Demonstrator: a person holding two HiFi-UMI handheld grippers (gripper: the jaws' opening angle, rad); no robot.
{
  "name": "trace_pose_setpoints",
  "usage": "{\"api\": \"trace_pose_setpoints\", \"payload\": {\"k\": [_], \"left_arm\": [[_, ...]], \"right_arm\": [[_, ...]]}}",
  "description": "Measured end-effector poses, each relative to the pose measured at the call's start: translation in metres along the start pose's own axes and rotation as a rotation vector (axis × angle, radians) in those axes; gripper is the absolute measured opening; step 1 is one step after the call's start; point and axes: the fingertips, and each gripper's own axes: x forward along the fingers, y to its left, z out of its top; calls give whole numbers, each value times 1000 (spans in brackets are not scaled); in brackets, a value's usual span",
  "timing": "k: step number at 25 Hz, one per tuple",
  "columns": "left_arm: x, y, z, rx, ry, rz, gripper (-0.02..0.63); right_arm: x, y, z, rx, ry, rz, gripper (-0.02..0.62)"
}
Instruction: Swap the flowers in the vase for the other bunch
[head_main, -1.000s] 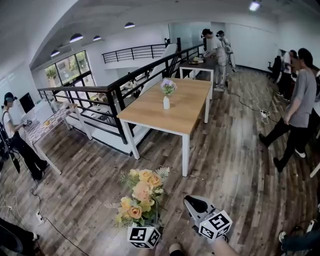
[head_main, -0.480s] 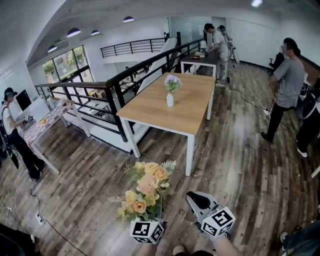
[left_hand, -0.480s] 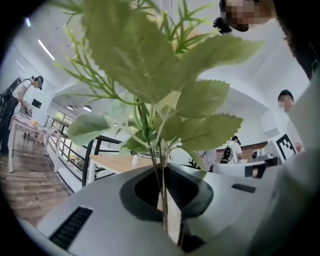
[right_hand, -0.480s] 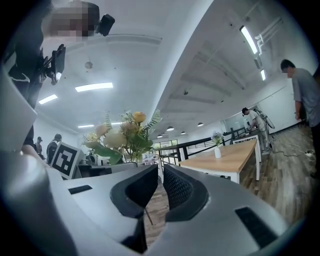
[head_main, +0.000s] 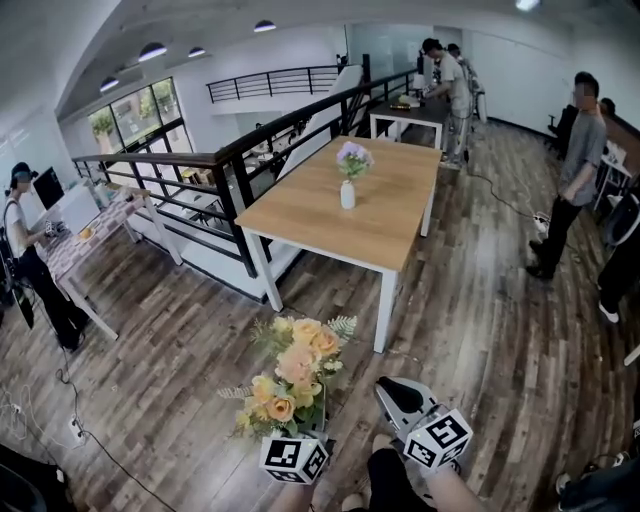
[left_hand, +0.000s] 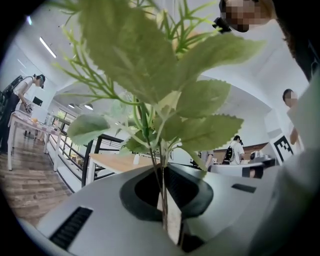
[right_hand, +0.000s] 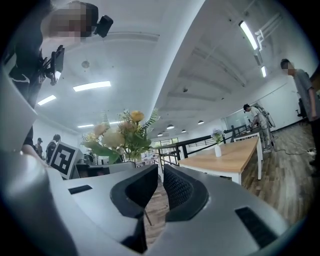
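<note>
Clamped shut, at the left gripper (left_hand: 165, 197), on the thin green stems of the bunch (head_main: 290, 375). Held upright there, low and left of centre in the head view, above the floor (head_main: 180, 330): peach, orange and cream blooms, toothed green leaves, pale fern sprigs at the edges. Closed to a narrow slit at the right gripper (right_hand: 159, 172), just right of the bunch, with nothing inside. Farther off, up and right of the bunch, standing near the middle of the table (head_main: 330, 225): a white vase (head_main: 347, 194), upright, well apart from both grippers. Filled with small purple flowers (head_main: 352, 155) and a little green.
</note>
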Motion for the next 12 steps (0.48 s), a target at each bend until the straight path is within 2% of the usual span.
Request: {"api": "trace_pose_setpoints", "payload": {"k": [12], "left_arm": [[103,39,14,11,-13,49,20]], "right_arm": [[89,-77,23,-7,15,87,49]]}}
